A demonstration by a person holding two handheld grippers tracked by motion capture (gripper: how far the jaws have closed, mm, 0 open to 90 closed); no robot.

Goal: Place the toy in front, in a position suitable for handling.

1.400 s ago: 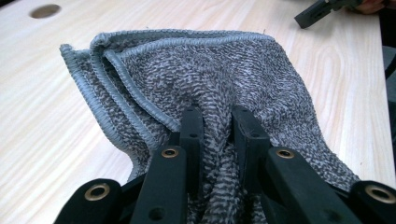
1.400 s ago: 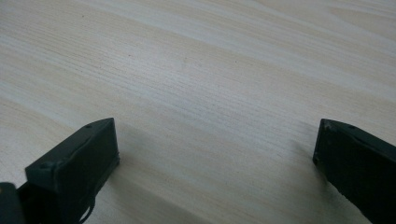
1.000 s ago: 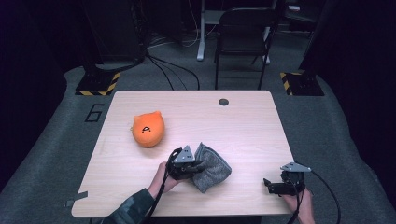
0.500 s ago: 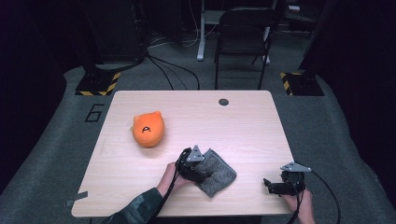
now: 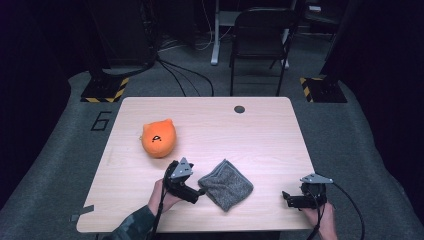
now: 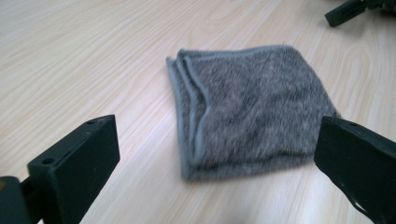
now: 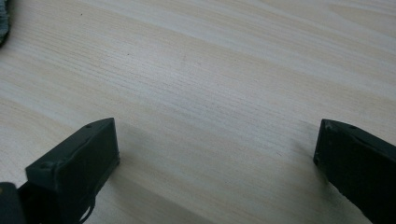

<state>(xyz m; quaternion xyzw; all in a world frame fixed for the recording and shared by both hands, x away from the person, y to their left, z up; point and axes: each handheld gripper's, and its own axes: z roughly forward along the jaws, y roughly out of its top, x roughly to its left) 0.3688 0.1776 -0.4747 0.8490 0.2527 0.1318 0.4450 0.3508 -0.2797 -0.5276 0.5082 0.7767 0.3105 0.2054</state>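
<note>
A folded grey cloth lies flat on the wooden table, near its front edge. My left gripper sits just left of the cloth and points at it. Its jaws have just been opening and now stand wide apart, with the pads pressing on nothing and the cloth just ahead of them. My right gripper rests open near the front right corner over bare wood, pointing left. An orange plush toy sits at the left of the table.
A black round grommet is set in the table's far edge. A dark chair stands behind the table, with cables on the floor. The right gripper's jaw tip shows beyond the cloth. A cloth edge shows far left.
The left gripper let go of the cloth, opened wide and drew back to the left. The cloth now lies flat and folded. The right gripper has stayed still.
</note>
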